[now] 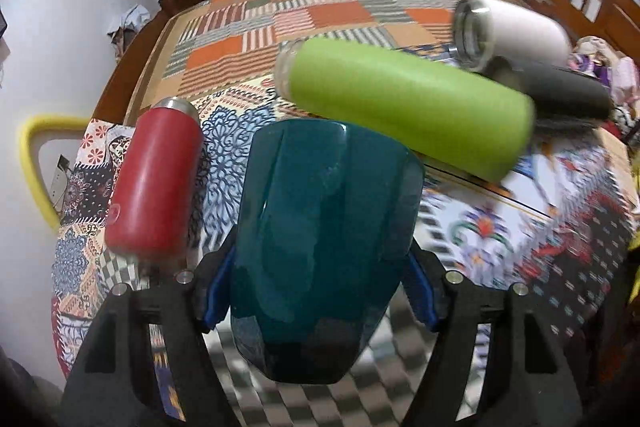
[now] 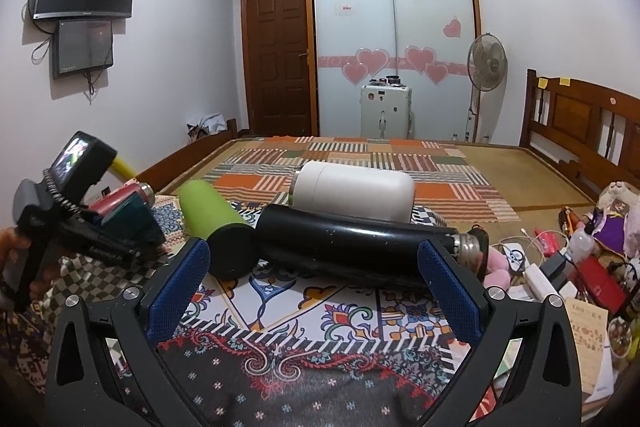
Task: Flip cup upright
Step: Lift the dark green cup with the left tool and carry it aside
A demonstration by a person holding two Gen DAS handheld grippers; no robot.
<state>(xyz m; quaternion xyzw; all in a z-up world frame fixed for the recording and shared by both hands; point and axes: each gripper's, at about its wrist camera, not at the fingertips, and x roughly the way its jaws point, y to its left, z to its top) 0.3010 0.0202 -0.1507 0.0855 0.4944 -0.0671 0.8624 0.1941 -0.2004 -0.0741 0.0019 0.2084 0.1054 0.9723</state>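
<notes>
My left gripper [image 1: 320,291] is shut on a teal cup [image 1: 324,235], its blue pads pressed on both sides, holding it lifted and tilted with its closed base pointing away. In the right wrist view the teal cup [image 2: 128,215] sits in the left gripper [image 2: 120,227] at the left. My right gripper [image 2: 316,283] is open and empty, low over the patterned cloth [image 2: 304,339], just short of a black flask [image 2: 352,239] lying on its side.
A red flask [image 1: 156,183], a green flask [image 1: 404,103], a white flask [image 1: 516,31] and the black flask [image 1: 560,91] lie on their sides on the cloth-covered table [image 1: 500,239]. Clutter [image 2: 580,267] sits at the right. A bed [image 2: 360,163] lies behind.
</notes>
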